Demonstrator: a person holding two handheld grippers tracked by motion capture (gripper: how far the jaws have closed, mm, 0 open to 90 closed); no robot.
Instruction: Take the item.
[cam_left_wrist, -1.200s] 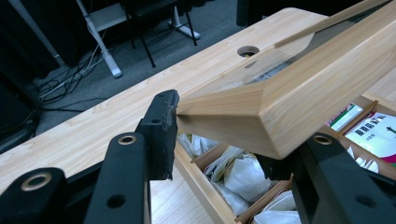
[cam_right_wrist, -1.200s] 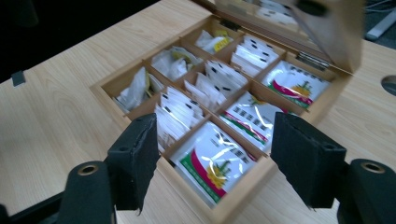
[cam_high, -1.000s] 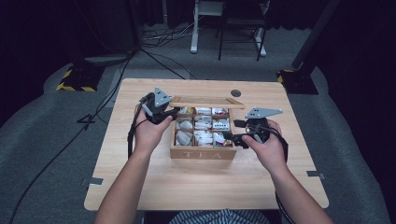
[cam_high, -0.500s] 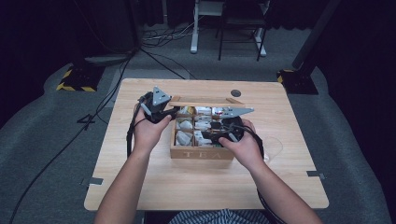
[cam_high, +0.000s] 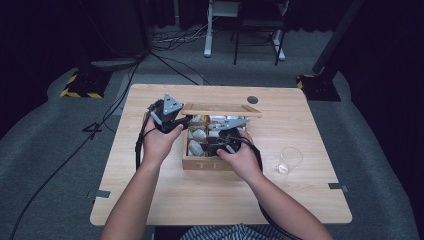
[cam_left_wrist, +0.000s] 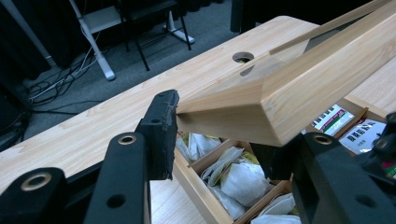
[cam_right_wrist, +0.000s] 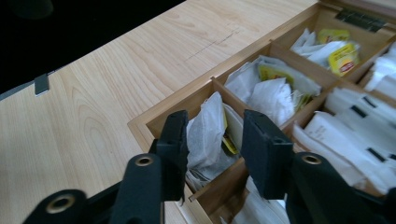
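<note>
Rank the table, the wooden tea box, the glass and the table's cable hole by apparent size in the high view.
1. Table: by far the largest.
2. Wooden tea box, with its lid raised.
3. Glass, standing right of the box.
4. Cable hole: smallest, though it lies farther from the camera than the glass.

- High view: above, looking forward and down on the whole table (cam_high: 150, 200).
- Both gripper views: close, along their jaws, sharing the wooden tea box (cam_left_wrist: 201, 186) (cam_right_wrist: 154, 119) at centre frame.
</note>
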